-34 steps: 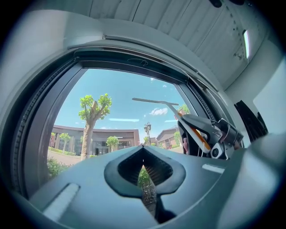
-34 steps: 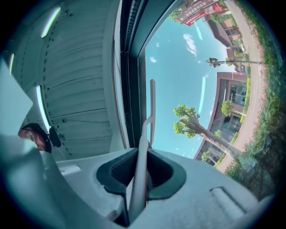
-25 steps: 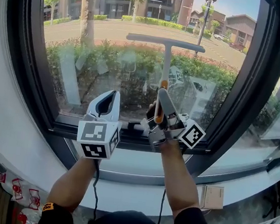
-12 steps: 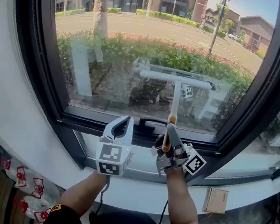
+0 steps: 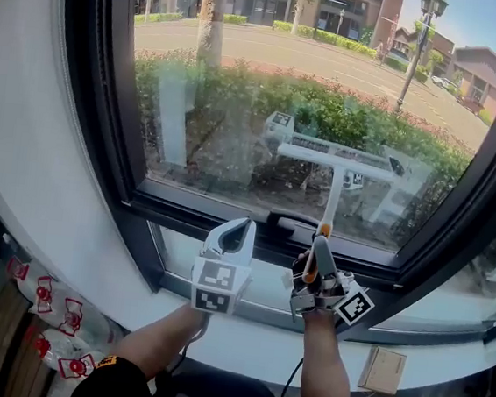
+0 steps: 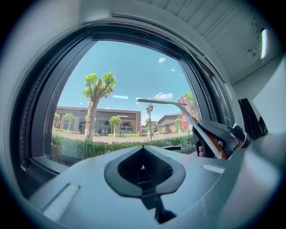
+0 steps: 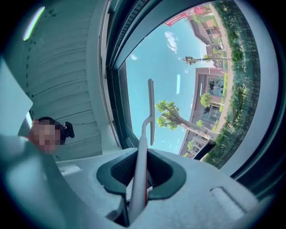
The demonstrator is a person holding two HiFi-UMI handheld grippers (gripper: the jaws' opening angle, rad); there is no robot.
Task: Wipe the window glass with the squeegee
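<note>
With the right gripper [image 5: 318, 247] fingers clamped on the squeegee [image 5: 334, 163] handle and its blade low on the window glass [image 5: 241, 96], I'd press evenly, blade flat and level, holding the left gripper [image 5: 238, 229], fingers together and empty, clear.

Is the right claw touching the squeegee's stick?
Touching. The right gripper view shows the right claw shut on the squeegee handle, gripping both sides.
</note>
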